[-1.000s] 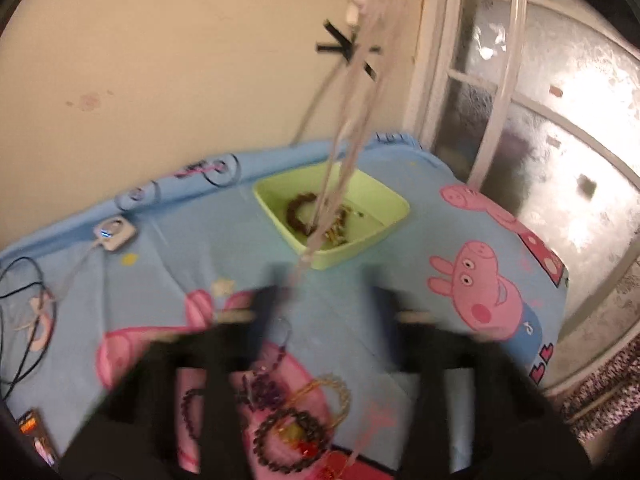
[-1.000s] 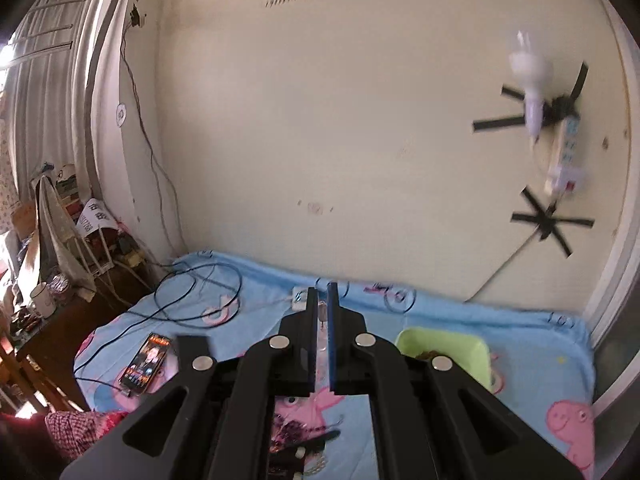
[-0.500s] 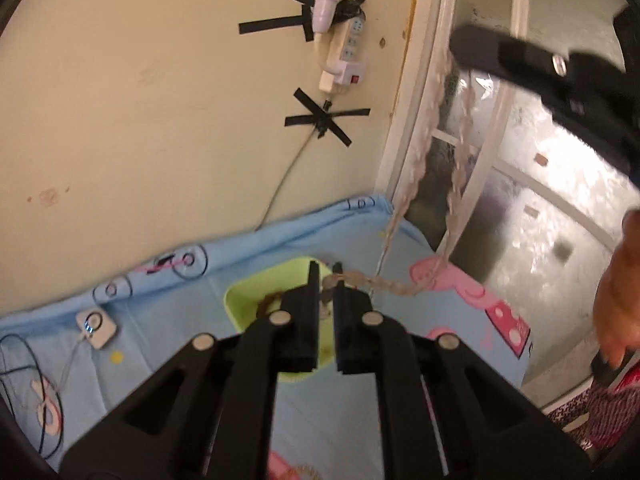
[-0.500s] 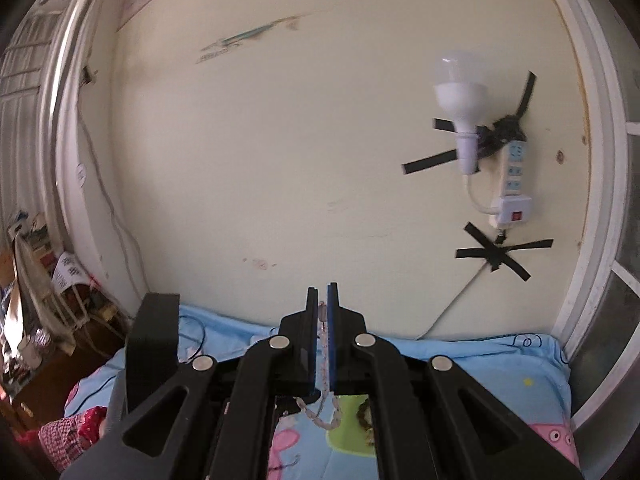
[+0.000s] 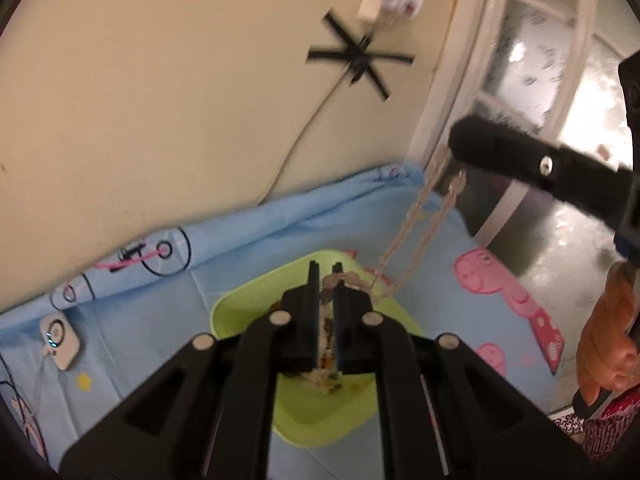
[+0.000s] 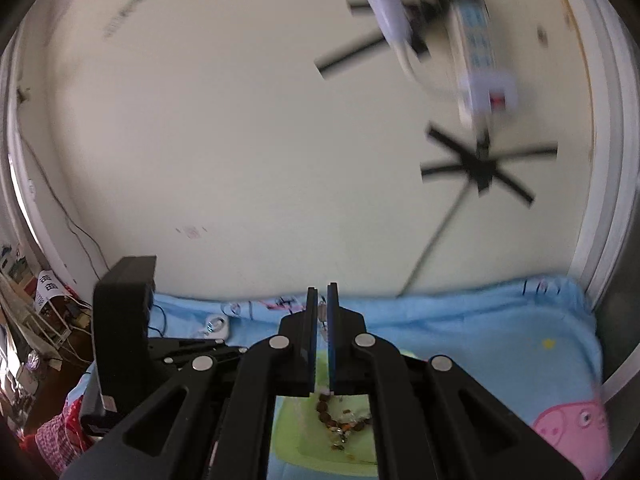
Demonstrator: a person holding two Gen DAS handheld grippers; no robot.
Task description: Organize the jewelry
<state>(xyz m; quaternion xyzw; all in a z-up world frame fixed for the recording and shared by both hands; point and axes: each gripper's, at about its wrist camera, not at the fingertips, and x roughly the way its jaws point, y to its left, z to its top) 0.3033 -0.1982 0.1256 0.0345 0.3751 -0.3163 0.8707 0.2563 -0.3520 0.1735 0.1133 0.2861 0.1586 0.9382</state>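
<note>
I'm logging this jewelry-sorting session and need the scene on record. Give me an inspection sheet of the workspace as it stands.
Surface: blue cartoon-print cloth covering the table.
Job's things: green tray holding beaded pieces; pale chain necklace strung in the air above it.
Clutter: small white device on the cloth.
Grippers: left hand-held gripper pinches one end of the necklace over the tray; right hand-held gripper holds the other end higher up.
Cables: thin wire runs down the wall from a taped power strip; dark cords at the cloth's left edge.
Surroundings: cream wall, white-framed glass door to the right.
</note>
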